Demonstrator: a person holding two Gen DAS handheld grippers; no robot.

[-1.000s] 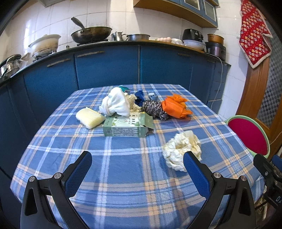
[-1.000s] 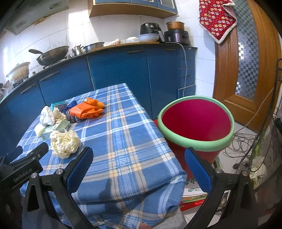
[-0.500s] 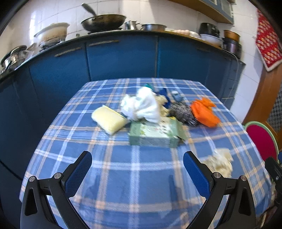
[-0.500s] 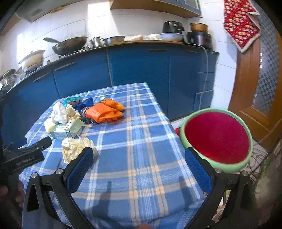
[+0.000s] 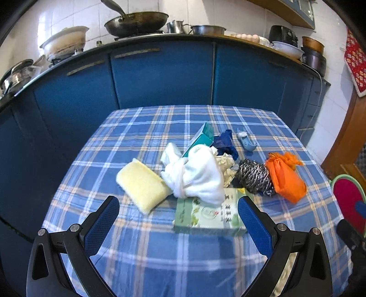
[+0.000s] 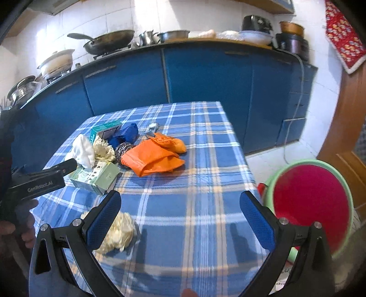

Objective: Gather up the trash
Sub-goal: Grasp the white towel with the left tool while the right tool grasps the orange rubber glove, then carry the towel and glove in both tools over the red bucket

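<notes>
A heap of trash lies on the blue plaid table [image 5: 160,251]: a yellow sponge [image 5: 143,188], a white cloth [image 5: 196,176], a green box [image 5: 208,216], a steel scourer [image 5: 254,177] and an orange bag [image 5: 286,177]. My left gripper [image 5: 178,221] is open and empty, just short of the green box. My right gripper [image 6: 180,217] is open and empty over the table's near right part. A crumpled cream paper ball [image 6: 119,230] lies by its left finger. A red bin with a green rim [image 6: 313,205] stands on the floor right of the table.
Blue cabinets [image 5: 160,73] run behind the table, with a wok [image 5: 137,21] and pots on the counter. A teal box [image 5: 203,137], a blue rag [image 5: 225,144] and a small blue scoop [image 5: 248,142] lie behind the heap. A wooden door [image 6: 347,137] is at right.
My left gripper has moved forward and left toward the heap, so the paper ball has left its view. My right gripper has swung left from the bin over the table. Both stay open.
</notes>
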